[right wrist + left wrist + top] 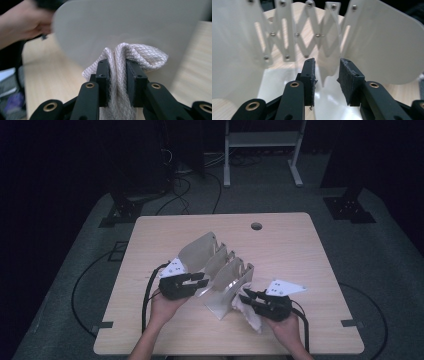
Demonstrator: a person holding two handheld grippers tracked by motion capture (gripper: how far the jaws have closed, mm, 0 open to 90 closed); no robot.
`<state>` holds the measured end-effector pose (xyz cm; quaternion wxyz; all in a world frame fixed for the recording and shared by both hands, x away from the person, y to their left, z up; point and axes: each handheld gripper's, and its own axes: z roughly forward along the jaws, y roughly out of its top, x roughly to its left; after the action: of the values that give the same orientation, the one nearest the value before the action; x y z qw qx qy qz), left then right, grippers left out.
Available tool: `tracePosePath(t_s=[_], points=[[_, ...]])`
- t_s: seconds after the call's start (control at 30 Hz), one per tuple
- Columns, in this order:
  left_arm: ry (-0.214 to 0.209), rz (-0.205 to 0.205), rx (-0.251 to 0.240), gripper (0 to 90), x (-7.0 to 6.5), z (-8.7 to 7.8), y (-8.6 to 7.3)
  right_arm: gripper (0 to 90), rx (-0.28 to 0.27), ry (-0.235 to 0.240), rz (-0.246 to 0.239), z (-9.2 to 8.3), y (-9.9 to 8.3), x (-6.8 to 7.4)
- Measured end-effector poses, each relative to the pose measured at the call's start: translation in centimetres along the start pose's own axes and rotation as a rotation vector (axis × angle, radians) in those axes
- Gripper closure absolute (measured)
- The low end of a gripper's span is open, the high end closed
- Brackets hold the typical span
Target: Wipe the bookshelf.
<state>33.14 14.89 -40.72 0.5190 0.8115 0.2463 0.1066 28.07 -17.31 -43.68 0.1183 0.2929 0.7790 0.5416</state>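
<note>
A white folding rack [220, 270] with several upright panels joined by scissor links stands at the middle of the wooden table [280, 245]. My left gripper [202, 280] reaches into the rack from its left side. In the left gripper view its jaws [327, 75] stand apart around the edge of a thin panel [325, 67] and do not press on it, with the scissor links [297, 35] behind. My right gripper [245, 297] is at the rack's near right end. There it is shut [117, 72] on a white woven cloth [140, 56], bunched between the pads in front of a rack panel [125, 22].
A cable hole [256, 226] sits near the table's far edge. Black cables trail off the table's left side [147, 295] and across the floor. A white stand frame [262, 140] is behind the table. The other hand [22, 25] appears at the left of the right gripper view.
</note>
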Motion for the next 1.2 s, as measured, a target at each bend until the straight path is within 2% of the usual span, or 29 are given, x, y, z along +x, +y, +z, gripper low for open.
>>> tracePosePath(t_s=[0.03,0.1,0.23,0.33,0.4,0.43,0.57,0.67,0.77,0.83,0.97,1.0,1.07,1.2], points=[[-0.006,0.004,-0.005,66.0,-0.3,0.1,0.1,73.1,-0.013,-0.011,0.019,-0.3,0.1,-0.4],[-0.017,0.010,-0.004,66.0,-0.7,0.2,0.2,73.1,-0.017,-0.020,0.025,-0.5,0.4,-0.7],[-0.036,0.023,-0.007,65.1,-1.6,0.6,0.4,73.1,0.013,0.001,-0.017,0.1,0.6,0.1],[-0.040,0.039,-0.012,64.8,-2.3,0.6,0.5,73.1,0.006,-0.013,0.004,-0.2,0.6,-0.6],[-0.044,0.039,-0.017,64.9,-2.6,0.6,0.4,73.2,-0.009,-0.020,0.036,-0.6,0.6,-1.0],[-0.049,0.039,-0.017,64.8,-2.8,0.6,0.4,73.2,-0.011,-0.017,0.038,-0.6,0.7,-1.0],[-0.053,0.056,-0.020,64.9,-3.5,0.6,0.6,73.2,0.011,0.027,-0.006,-0.2,1.1,0.5],[-0.061,0.064,-0.029,64.9,-3.9,0.6,0.7,73.2,-0.005,0.008,-0.019,-0.5,1.6,0.5],[-0.070,0.068,-0.028,64.9,-4.1,0.7,0.8,73.3,-0.035,-0.021,0.009,-1.2,2.0,-0.1],[-0.076,0.068,-0.026,64.9,-4.2,0.9,0.8,73.3,-0.032,-0.006,-0.004,-1.0,2.2,0.5],[-0.087,0.068,-0.018,64.9,-4.4,1.0,0.7,73.2,0.003,0.076,-0.048,0.3,2.2,2.8],[-0.090,0.071,-0.013,64.9,-4.4,1.1,0.7,73.3,0.008,0.081,-0.064,0.4,2.2,3.1],[-0.098,0.065,-0.012,64.5,-4.5,1.2,0.6,73.2,-0.002,0.064,-0.069,0.2,2.4,3.0],[-0.110,0.065,-0.014,64.5,-4.6,1.3,0.6,73.2,-0.045,0.022,-0.030,-0.9,3.0,1.9]])
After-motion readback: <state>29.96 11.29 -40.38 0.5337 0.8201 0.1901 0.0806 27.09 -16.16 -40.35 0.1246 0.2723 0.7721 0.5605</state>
